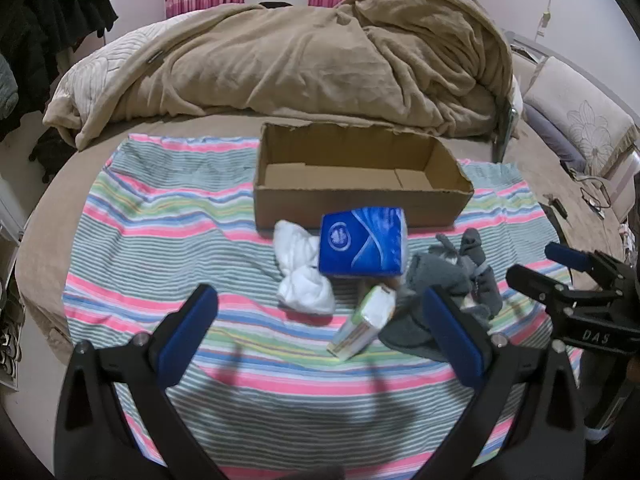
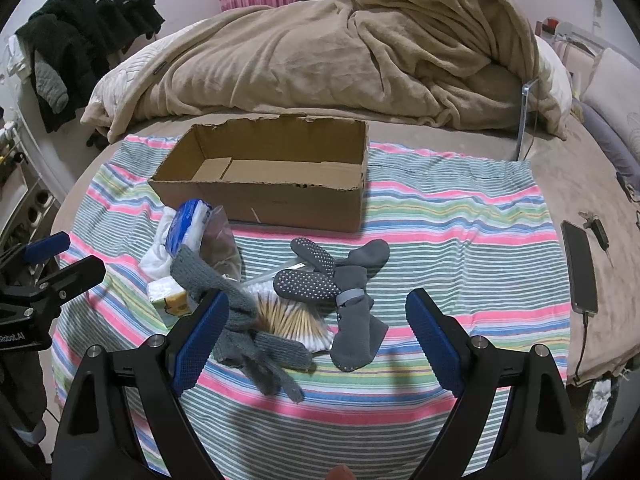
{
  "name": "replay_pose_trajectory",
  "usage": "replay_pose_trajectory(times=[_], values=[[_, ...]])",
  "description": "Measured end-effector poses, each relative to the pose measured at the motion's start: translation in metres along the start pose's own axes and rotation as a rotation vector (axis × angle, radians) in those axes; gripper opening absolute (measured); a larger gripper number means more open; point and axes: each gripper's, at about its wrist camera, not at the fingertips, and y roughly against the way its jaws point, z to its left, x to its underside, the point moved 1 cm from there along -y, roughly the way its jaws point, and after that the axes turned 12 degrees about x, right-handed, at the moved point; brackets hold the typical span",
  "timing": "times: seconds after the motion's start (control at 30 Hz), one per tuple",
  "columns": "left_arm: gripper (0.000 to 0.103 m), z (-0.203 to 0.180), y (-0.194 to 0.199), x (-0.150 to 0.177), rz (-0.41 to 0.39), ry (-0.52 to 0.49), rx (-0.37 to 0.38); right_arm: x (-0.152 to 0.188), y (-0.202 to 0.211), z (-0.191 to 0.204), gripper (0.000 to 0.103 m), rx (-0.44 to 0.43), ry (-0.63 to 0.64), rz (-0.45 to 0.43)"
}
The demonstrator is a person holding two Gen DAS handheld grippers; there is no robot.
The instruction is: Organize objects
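Observation:
An open, empty cardboard box (image 1: pixel 360 184) (image 2: pixel 280 184) stands on a striped cloth (image 1: pixel 160 240) (image 2: pixel 460 240) on the bed. In front of it lie a blue tissue pack (image 1: pixel 362 242) (image 2: pixel 188 224), a white cloth (image 1: pixel 304 276), a small green-white carton (image 1: pixel 364 324) (image 2: pixel 170 300), grey socks (image 2: pixel 352 320) (image 1: pixel 476 276), a grey knit glove (image 2: pixel 248 332) and a bag of cotton swabs (image 2: pixel 292 320). My left gripper (image 1: pixel 320 328) is open above the cloth, near the carton. My right gripper (image 2: pixel 318 332) is open above the swabs and socks.
A rumpled tan blanket (image 1: pixel 320 60) (image 2: pixel 340 52) fills the far bed. A phone on a cable (image 2: pixel 580 268) and keys (image 2: pixel 598 232) lie right of the cloth. Dark clothes (image 2: pixel 92 20) hang at the left. Pillows (image 1: pixel 580 120) lie at the right.

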Motion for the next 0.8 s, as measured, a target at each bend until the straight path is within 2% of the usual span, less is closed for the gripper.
replay_pose_trajectory(times=[0.8], values=[[0.102, 0.0036, -0.0009, 0.0012, 0.005, 0.009, 0.039, -0.0018, 0.0007, -0.0018, 0.093, 0.019, -0.005, 0.009]])
